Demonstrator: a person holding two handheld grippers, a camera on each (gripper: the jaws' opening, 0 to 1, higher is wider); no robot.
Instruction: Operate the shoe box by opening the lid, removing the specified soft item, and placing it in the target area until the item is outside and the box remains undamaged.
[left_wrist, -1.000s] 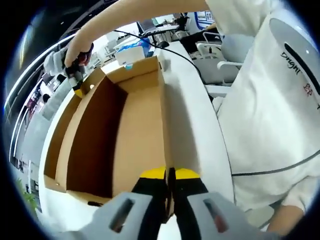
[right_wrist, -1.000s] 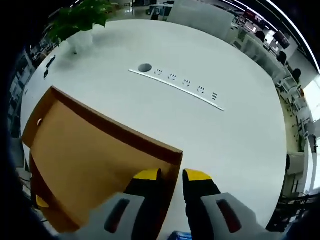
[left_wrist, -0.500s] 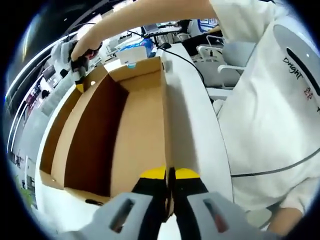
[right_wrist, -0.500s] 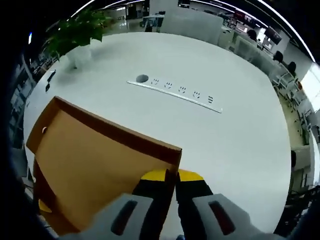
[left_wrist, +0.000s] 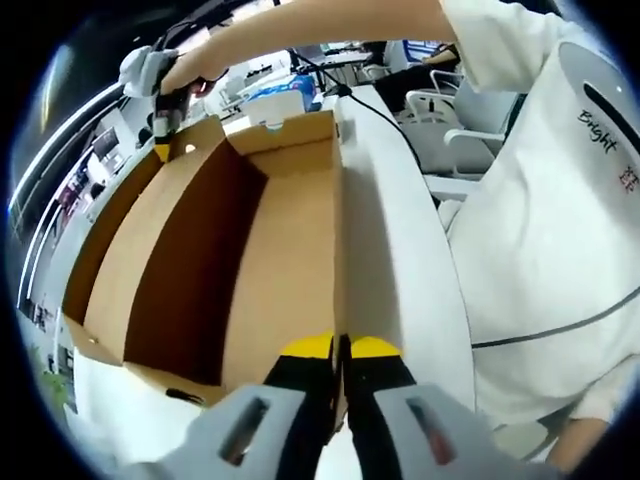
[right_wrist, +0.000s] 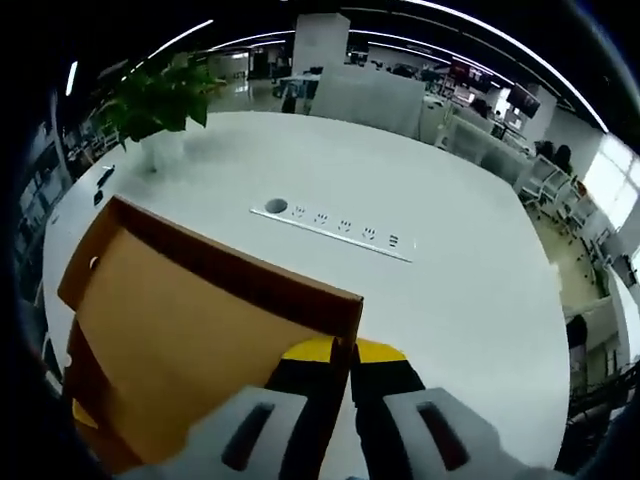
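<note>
A large white bench (right_wrist: 440, 250) stretches beyond both sets of fingers. On it sits the brown cardboard shoe box (left_wrist: 290, 270), its lid (right_wrist: 170, 330) raised and held open. In the left gripper view, the left gripper (left_wrist: 340, 350) has its yellow-tipped fingers pinched together on the edge of the box's near wall, the open cavity running away ahead of them. In the right gripper view, the right gripper (right_wrist: 345, 352) has its fingers closed on the lid's corner edge, with the lid panel spreading to their left. The soft item cannot be made out inside the box; the interior looks bare. A person's white shirt (left_wrist: 560, 220) fills the space to the right of the left fingers. The likely risk is creasing or tearing the thin cardboard if either grip twists or the lid is forced past its hinge.
</note>
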